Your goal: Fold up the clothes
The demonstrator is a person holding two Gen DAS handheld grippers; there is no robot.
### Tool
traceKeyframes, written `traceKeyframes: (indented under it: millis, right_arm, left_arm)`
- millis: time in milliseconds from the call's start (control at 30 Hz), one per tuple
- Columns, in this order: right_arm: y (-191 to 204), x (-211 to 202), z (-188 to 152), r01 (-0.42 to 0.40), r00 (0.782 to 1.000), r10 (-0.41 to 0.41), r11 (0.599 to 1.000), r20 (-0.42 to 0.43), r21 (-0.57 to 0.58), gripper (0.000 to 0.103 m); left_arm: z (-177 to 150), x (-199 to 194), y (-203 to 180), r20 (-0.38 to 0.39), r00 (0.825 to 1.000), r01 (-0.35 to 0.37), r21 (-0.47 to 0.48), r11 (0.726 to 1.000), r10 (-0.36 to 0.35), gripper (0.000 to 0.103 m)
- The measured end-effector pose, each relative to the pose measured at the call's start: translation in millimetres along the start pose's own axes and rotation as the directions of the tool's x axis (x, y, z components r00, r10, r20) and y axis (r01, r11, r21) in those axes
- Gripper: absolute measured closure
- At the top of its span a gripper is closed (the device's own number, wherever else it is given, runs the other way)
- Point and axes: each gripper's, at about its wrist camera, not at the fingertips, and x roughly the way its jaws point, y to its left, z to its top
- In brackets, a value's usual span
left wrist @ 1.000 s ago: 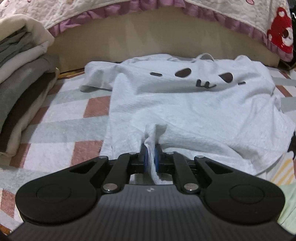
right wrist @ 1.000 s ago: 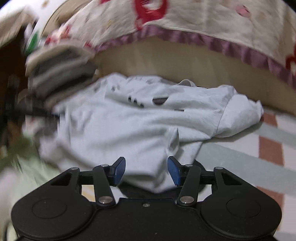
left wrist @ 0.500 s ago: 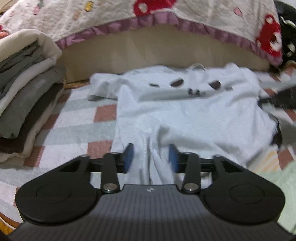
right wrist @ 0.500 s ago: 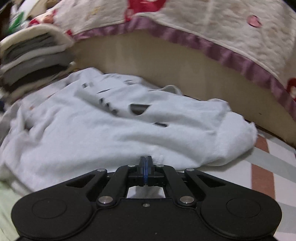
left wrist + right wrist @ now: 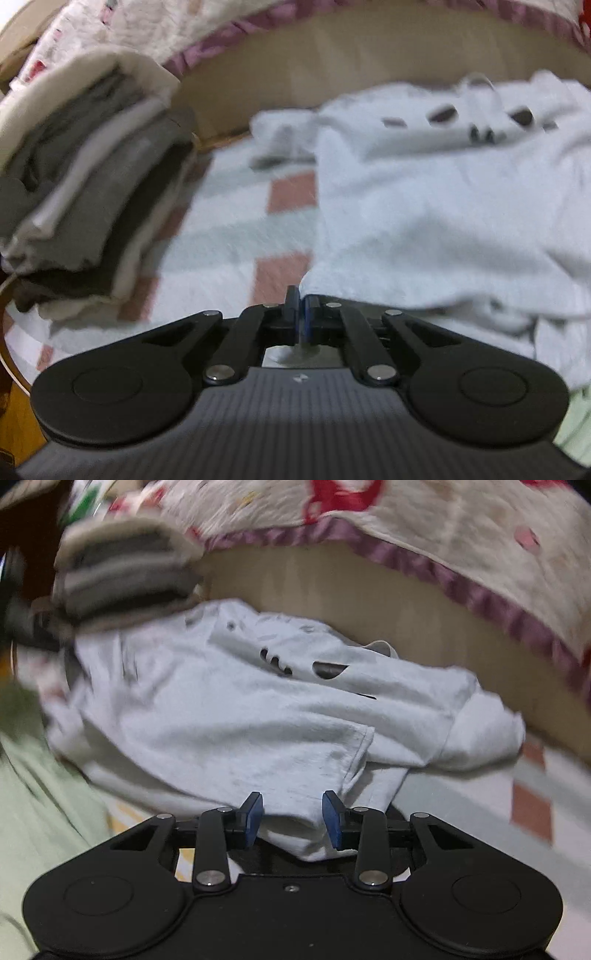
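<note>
A white T-shirt (image 5: 436, 206) with a black cartoon face lies crumpled on the checked bedding; it also shows in the right wrist view (image 5: 229, 716). My left gripper (image 5: 300, 308) is shut on the shirt's near left hem corner. My right gripper (image 5: 292, 816) is open, its blue pads either side of a folded piece of the shirt's near right hem, not pinching it.
A stack of folded grey and cream clothes (image 5: 81, 192) stands at the left, also in the right wrist view (image 5: 122, 576). A beige bed side (image 5: 369, 62) under a quilt (image 5: 424, 520) runs behind. Pale green cloth (image 5: 40, 797) lies at the near left.
My left gripper moved left along the hem and shut on its corner. My right gripper, shut half a second ago, has opened and shifted left over the hem.
</note>
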Motion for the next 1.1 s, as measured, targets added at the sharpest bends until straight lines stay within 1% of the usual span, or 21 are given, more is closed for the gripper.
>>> traceKeyframes:
  millis: [67, 100, 200, 233, 267, 300, 333, 367, 400, 433, 467, 567, 600, 700, 733, 767, 800, 867, 933, 1033, 1100]
  right_arm:
    - [10.7, 10.8, 0.8, 0.030, 0.998, -0.034, 0.994, -0.045, -0.102, 0.065]
    - [15.6, 14.0, 0.2, 0.059, 0.997, -0.065, 0.990, -0.045, -0.128, 0.065]
    - [21.7, 12.0, 1.1, 0.079, 0.995, -0.086, 0.987, -0.046, -0.140, 0.064]
    - [23.8, 7.8, 1.2, 0.068, 0.996, -0.075, 0.987, -0.041, -0.143, 0.064]
    - [25.7, 4.3, 1.0, 0.050, 0.998, -0.055, 0.990, -0.036, -0.133, 0.062]
    - [27.1, 1.8, 0.6, 0.028, 0.999, -0.032, 0.992, -0.038, -0.120, 0.062]
    - [26.5, 3.9, -0.8, -0.012, 0.998, 0.006, 0.995, -0.064, -0.095, 0.062]
    - [25.1, 5.7, -2.4, -0.042, 0.996, 0.036, 0.997, -0.081, -0.067, 0.065]
    - [20.4, 6.6, -5.2, -0.033, 0.997, 0.032, 0.999, -0.065, -0.028, 0.069]
    - [15.6, 7.4, -7.9, -0.026, 0.998, 0.026, 1.000, -0.049, 0.012, 0.081]
    - [10.3, 7.8, -10.1, -0.020, 0.999, 0.022, 0.998, -0.034, 0.056, 0.102]
    - [-13.1, 0.0, -9.1, -0.063, 0.998, 0.060, 0.968, 0.023, 0.243, 0.102]
    - [-16.1, -2.2, -8.1, -0.064, 0.998, 0.058, 0.964, 0.031, 0.259, 0.099]
    - [-10.2, -9.2, -4.2, -0.003, 1.000, -0.002, 0.983, 0.027, 0.185, 0.089]
    - [-8.4, -12.5, -4.2, 0.003, 1.000, -0.008, 0.986, 0.029, 0.167, 0.085]
    - [-8.2, -17.3, -6.0, 0.004, 0.999, -0.011, 0.986, 0.040, 0.167, 0.077]
    - [-8.2, -21.3, -7.6, 0.004, 0.999, -0.013, 0.986, 0.049, 0.167, 0.075]
    - [-9.4, -21.7, -10.1, -0.001, 0.999, -0.006, 0.987, 0.045, 0.160, 0.075]
    - [-9.6, -15.0, -11.0, 0.017, 0.999, -0.022, 0.990, 0.033, 0.138, 0.075]
    - [-12.3, -3.5, -10.0, 0.007, 0.999, -0.013, 0.988, 0.035, 0.156, 0.073]
    - [-16.4, 4.3, -7.7, -0.011, 0.999, 0.002, 0.982, 0.046, 0.188, 0.062]
  left_arm:
    - [4.2, -3.9, 6.8, 0.030, 0.999, -0.013, -0.008, 1.000, 0.013, 0.101]
    - [5.3, -5.7, 10.2, 0.038, 0.999, -0.019, -0.016, 1.000, 0.020, 0.101]
    - [5.5, -6.0, 19.9, 0.040, 0.999, -0.001, -0.061, 0.998, 0.003, 0.101]
    - [5.1, -5.6, 22.9, 0.039, 0.999, 0.009, -0.082, 0.997, -0.006, 0.100]
    - [5.4, -4.2, 24.0, 0.038, 0.999, 0.002, -0.095, 0.995, 0.001, 0.100]
    - [6.3, -2.0, 22.9, 0.036, 0.999, -0.018, -0.102, 0.995, 0.022, 0.100]
    - [7.2, 0.1, 21.9, 0.033, 0.999, -0.038, -0.110, 0.993, 0.042, 0.101]
    - [8.2, 2.3, 20.9, 0.031, 0.998, -0.058, -0.117, 0.991, 0.062, 0.101]
    - [10.1, 3.7, 18.6, 0.036, 0.996, -0.073, -0.114, 0.991, 0.077, 0.101]
    - [12.8, 4.4, 15.2, 0.049, 0.995, -0.082, -0.101, 0.991, 0.087, 0.101]
    - [15.6, 5.2, 11.8, 0.062, 0.993, -0.091, -0.089, 0.992, 0.097, 0.101]
    - [23.1, 8.6, 5.5, 0.076, 0.991, -0.111, -0.044, 0.993, 0.114, 0.101]
    - [23.8, 10.2, 5.3, 0.075, 0.991, -0.112, -0.038, 0.993, 0.115, 0.101]
    - [21.9, 15.3, 8.4, 0.061, 0.992, -0.112, -0.037, 0.993, 0.114, 0.100]
    - [21.2, 17.0, 9.4, 0.056, 0.992, -0.112, -0.037, 0.993, 0.114, 0.100]
    - [19.3, 19.1, 10.3, 0.050, 0.992, -0.114, -0.034, 0.993, 0.116, 0.100]
    - [16.2, 21.4, 11.1, 0.042, 0.992, -0.117, -0.028, 0.993, 0.118, 0.100]
    - [10.3, 26.7, 11.3, 0.024, 0.991, -0.133, -0.011, 0.991, 0.133, 0.100]
    - [5.5, 29.8, 10.7, 0.011, 0.991, -0.136, -0.003, 0.991, 0.136, 0.100]
    - [2.0, 27.3, 11.2, 0.017, 0.991, -0.134, -0.014, 0.991, 0.134, 0.100]
    - [1.5, 23.7, 12.6, 0.028, 0.991, -0.129, -0.018, 0.992, 0.129, 0.100]
